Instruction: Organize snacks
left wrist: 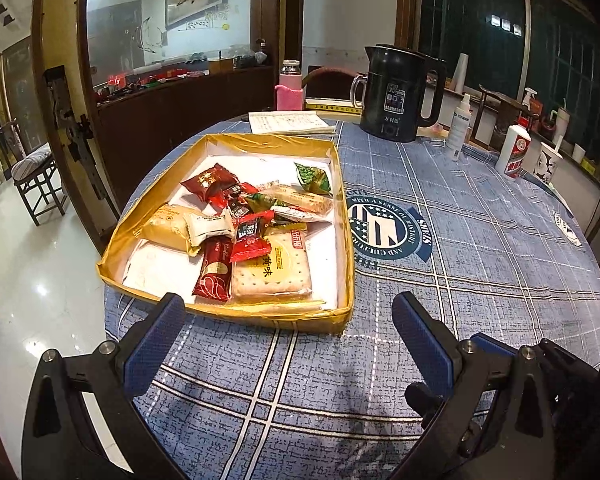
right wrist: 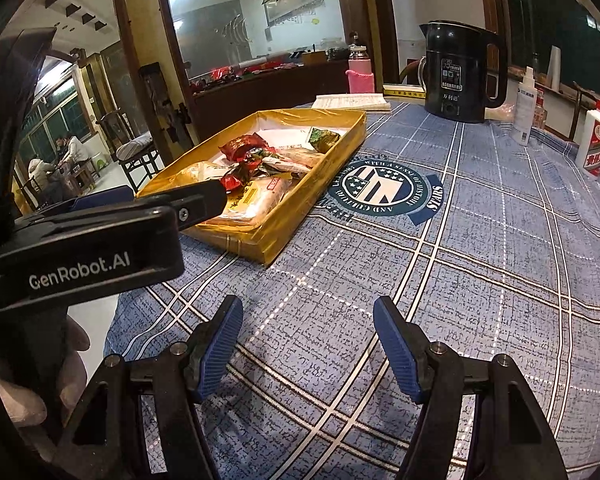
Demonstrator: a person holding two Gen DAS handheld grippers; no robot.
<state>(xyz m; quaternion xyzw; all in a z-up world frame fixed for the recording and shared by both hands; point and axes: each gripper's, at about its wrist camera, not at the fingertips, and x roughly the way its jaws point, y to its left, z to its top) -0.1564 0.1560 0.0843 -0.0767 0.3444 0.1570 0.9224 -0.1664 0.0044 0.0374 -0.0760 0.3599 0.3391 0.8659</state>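
A shallow gold cardboard tray [left wrist: 342, 258] sits on the blue checked tablecloth and holds several wrapped snacks: a large cracker pack [left wrist: 272, 270], red wrappers [left wrist: 210, 182], a green packet [left wrist: 314, 178] and a yellow-wrapped cake [left wrist: 166, 226]. My left gripper [left wrist: 288, 320] is open and empty, just short of the tray's near edge. My right gripper [right wrist: 308, 332] is open and empty over bare cloth, to the right of the tray [right wrist: 300, 216]. The left gripper's body [right wrist: 80, 240] crosses the right wrist view at the left.
A black electric kettle [left wrist: 396, 96] stands at the back of the table, with a paper booklet [left wrist: 290, 122], a pink-sleeved bottle [left wrist: 289, 88], a spray bottle [left wrist: 458, 128], a white liquor bottle [left wrist: 514, 152] and a paper cup [left wrist: 548, 162]. The round table's edge [left wrist: 112, 320] falls off at left.
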